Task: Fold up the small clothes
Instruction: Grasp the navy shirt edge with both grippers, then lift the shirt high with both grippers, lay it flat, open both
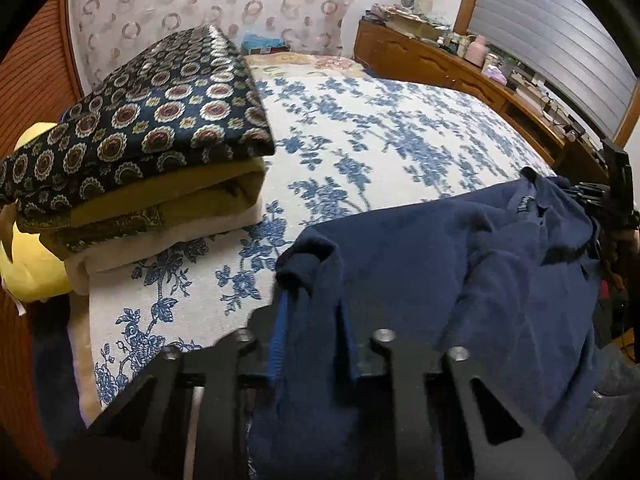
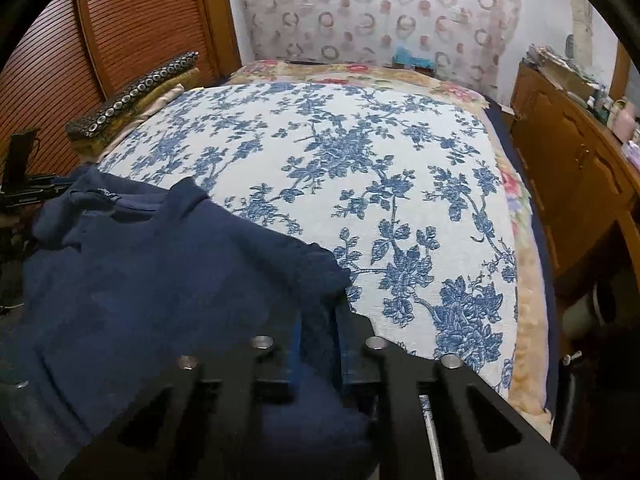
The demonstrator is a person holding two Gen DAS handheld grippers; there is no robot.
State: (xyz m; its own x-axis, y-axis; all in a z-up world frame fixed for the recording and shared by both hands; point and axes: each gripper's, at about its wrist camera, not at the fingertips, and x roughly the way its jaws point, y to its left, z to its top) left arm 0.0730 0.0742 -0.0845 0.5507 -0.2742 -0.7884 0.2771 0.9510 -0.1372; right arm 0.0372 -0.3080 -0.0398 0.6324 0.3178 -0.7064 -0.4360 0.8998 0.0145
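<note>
Left wrist view: the bed (image 1: 400, 128) with its blue-flowered white cover fills everything ahead of my tongs, and the right wrist view shows the same cover (image 2: 360, 168) running off ahead and to the right of my other pair. The navy garment (image 1: 460, 264) lies crumpled on the near edge of the bed, stretched between my two tongs. My left tongs (image 1: 310, 344) are clamped on one bunched corner of it, the cloth pinched between the blue pads and hanging down below them. My right tongs (image 2: 318, 344) are closed the same way on another corner of the garment (image 2: 160, 272), whose body spreads to their left. Ahead and to the left of my left tongs sits a stack of folded clothes (image 1: 160, 152), a dark medallion-print piece on top, mustard and cream ones beneath. Just beyond the stack, at the far left, lies a yellow soft thing (image 1: 28, 268).
</note>
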